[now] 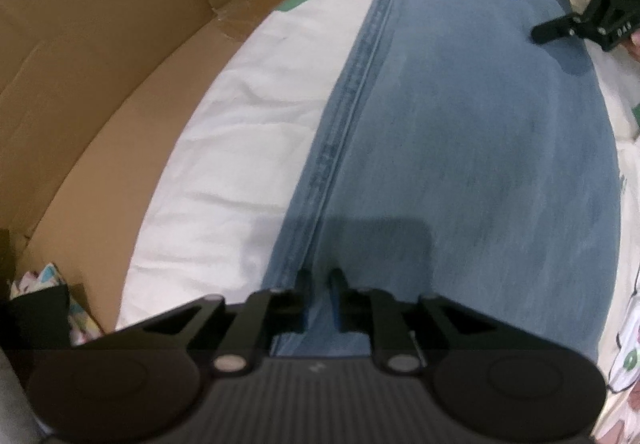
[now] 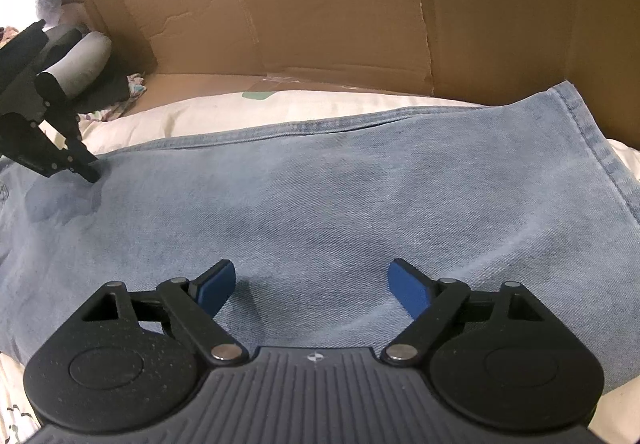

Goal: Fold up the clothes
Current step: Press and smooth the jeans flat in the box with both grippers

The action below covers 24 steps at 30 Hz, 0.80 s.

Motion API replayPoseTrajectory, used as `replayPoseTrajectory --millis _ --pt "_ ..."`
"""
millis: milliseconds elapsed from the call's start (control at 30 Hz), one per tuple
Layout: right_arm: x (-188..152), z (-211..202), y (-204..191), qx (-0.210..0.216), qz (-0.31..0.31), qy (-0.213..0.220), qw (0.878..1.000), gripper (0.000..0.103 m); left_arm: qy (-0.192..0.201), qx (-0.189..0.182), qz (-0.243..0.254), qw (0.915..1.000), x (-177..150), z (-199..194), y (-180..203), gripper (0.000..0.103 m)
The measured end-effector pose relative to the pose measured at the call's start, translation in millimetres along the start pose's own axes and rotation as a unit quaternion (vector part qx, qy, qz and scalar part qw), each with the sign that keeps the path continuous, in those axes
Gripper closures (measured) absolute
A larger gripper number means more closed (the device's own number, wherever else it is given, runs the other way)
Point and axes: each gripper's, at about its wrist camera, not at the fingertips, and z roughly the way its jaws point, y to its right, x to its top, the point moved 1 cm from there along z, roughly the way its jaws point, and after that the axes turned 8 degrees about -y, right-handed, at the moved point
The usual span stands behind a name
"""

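Light blue jeans [image 2: 304, 196] lie flat on a white quilt [image 1: 240, 148], brown cardboard [image 2: 320, 4] beyond them. Left gripper [image 1: 320, 278] points down at the jeans' side seam, fingers nearly clenched (whether denim is pinched, cannot tell). Right gripper [image 2: 312, 280] hovers over the jeans, fingers spread, empty.

Under me is a bed with a white sheet [image 2: 224, 112], wrinkled, with a green patch near its 12 o'clock edge. The light blue jeans [image 2: 320, 204] lie flat across it from 9 to 3 o'clock. Brown cardboard [image 2: 320, 4] stands along the sheet's 12 o'clock side.
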Motion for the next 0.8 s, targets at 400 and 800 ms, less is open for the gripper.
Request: replayPoseTrajectory --millis 400,800 --pt "-0.1 -6.2 -1.3 -0.012 0.003 0.006 1.000 0.016 0.040 -0.001 -0.004 0.9992 -6.7 -25.8 -10.9 0.100" --pt "-5.0 -31.7 21.3 -0.064 0.039 0.046 0.996 0.016 0.033 0.003 -0.043 0.9985 -0.7 -6.2 -6.3 0.099"
